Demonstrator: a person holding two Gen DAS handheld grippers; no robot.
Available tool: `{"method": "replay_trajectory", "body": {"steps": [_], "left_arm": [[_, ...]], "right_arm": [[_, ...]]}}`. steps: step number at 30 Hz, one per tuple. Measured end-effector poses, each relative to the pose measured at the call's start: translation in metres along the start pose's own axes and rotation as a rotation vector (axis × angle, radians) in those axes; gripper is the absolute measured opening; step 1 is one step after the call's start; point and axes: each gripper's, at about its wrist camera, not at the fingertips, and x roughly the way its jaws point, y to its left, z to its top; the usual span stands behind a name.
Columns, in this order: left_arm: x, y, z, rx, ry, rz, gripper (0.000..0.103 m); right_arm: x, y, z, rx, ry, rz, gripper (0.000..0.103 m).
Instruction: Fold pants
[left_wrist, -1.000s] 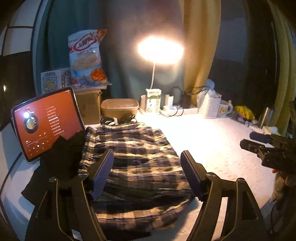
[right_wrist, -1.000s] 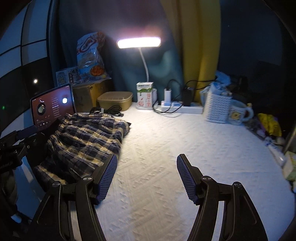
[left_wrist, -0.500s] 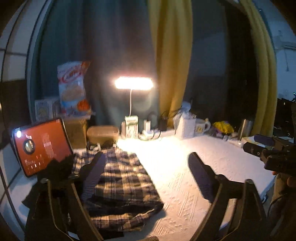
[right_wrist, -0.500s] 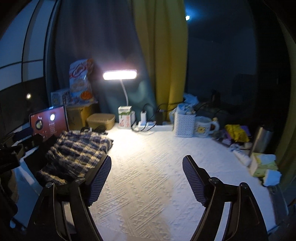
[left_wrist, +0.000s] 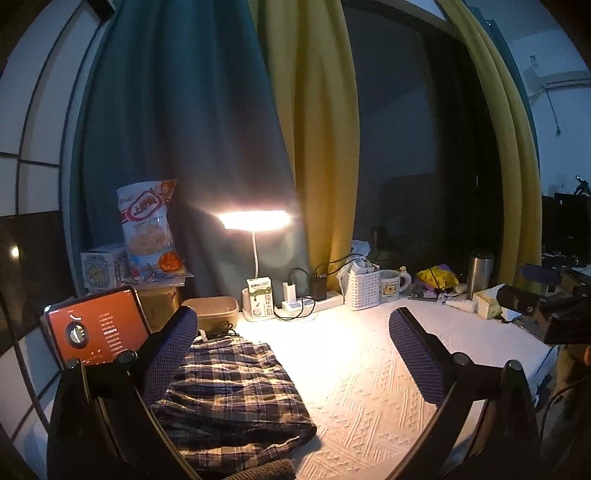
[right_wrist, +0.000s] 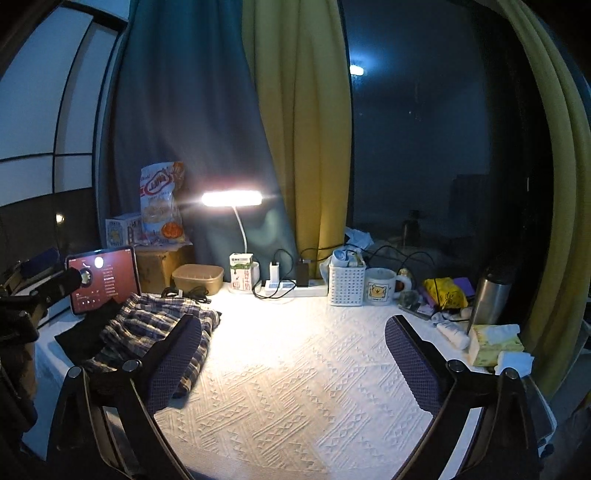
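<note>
The folded plaid pants (left_wrist: 236, 384) lay on the white textured table (left_wrist: 354, 376), at about seven o'clock from the left gripper (left_wrist: 295, 354), whose jaws had just been opening and stood wide with nothing between them. In the right wrist view the pants (right_wrist: 155, 332) sat at about nine o'clock from the right gripper (right_wrist: 295, 358), likewise just opened wide and empty, clear of the cloth. A red-screened tablet (left_wrist: 92, 328) leaned just beyond the pants, at their eleven o'clock.
</note>
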Motion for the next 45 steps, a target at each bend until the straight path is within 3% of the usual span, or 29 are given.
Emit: {"method": "replay_trajectory", "body": {"steps": [15,45], "left_arm": [[-0.001,0.025,-0.009,-0.082,0.028,0.029,0.102],[-0.006,0.026,-0.009,-0.087,0.008,0.030,0.102]], "right_arm": [[0.011,0.017,-0.001,-0.030,0.028,0.028,0.100],[0.013,0.018,-0.002,-0.015,0.026,0.009,0.100]]}}
